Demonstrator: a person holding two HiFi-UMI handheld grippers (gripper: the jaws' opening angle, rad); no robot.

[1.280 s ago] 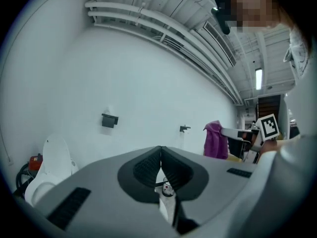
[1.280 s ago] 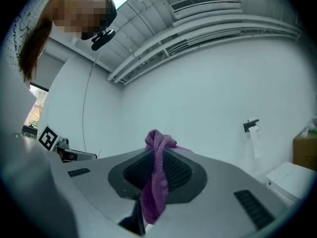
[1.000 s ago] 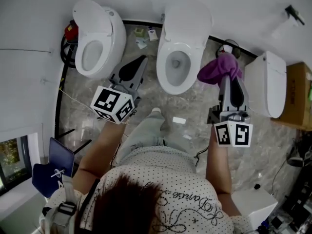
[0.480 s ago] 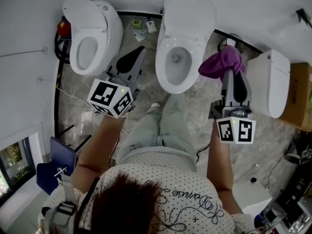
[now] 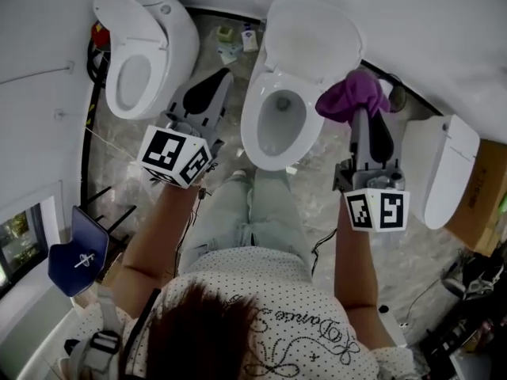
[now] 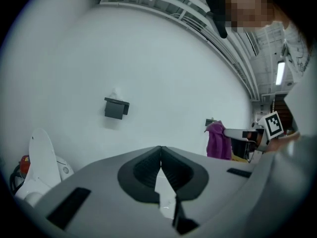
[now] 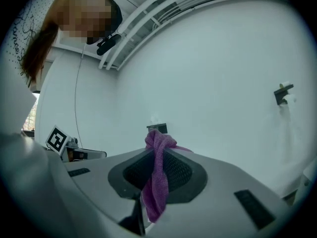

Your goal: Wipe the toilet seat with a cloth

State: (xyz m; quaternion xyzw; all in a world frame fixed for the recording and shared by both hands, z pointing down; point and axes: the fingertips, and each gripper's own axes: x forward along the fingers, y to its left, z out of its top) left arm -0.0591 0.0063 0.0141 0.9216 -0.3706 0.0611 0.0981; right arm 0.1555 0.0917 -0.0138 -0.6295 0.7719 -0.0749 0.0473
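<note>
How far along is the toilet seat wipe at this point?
Done: the purple cloth is picked up, clamped in the jaws of the right gripper. In hand: it hangs by the middle toilet seat, contact not visible. Left: all the wiping. The left gripper is shut, empty.

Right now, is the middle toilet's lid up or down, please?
Up: the lid stands raised behind the exposed seat.

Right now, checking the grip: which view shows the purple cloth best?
The right gripper view: the purple cloth hangs close-up, clamped between shut jaws. The head view shows it bunched from above; the left gripper view shows it small and distant.
</note>
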